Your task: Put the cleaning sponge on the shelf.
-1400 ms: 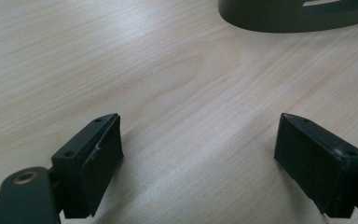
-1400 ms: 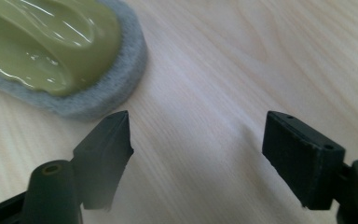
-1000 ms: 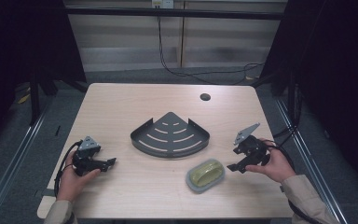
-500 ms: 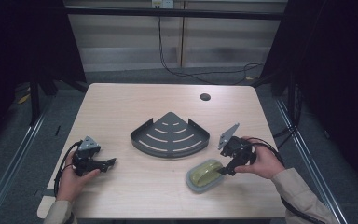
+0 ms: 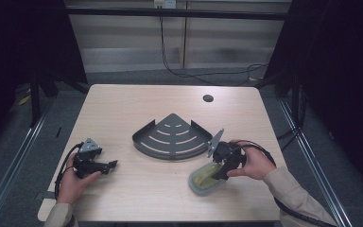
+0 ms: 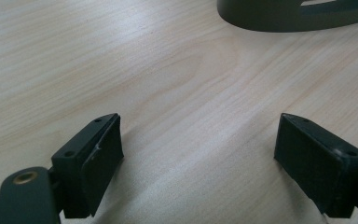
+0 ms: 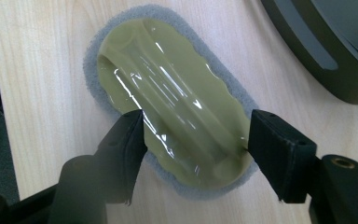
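Since the earlier frames the right gripper (image 5: pixel 216 176) has travelled from beside the table's right edge inward to the sponge (image 5: pixel 207 178), while the left gripper (image 5: pixel 112 163) has kept its place near the front left. Its jaws have just been closing, and the right gripper (image 7: pixel 196 140) now straddles the sponge (image 7: pixel 168 98) crosswise: the glossy olive-green top with its grey foam rim lies between the two black pads, one pad at each long side. The pad on that view's right sits at the olive edge and the other overlaps the opposite edge, yet a firm press is not visible, so the jaws read as spread around the sponge rather than pinching it. The sponge lies flat on the wooden table (image 5: pixel 123 109), directly under the right gripper's tips. A dark fan-shaped slotted tray (image 5: pixel 172 137) stands just beyond that gripper, toward the table's middle, apart from the sponge. The left gripper (image 6: pixel 198 149) rests low over bare wood, jaws spread wide with nothing between them, the tray's rim (image 6: pixel 298 14) well ahead of its tips.
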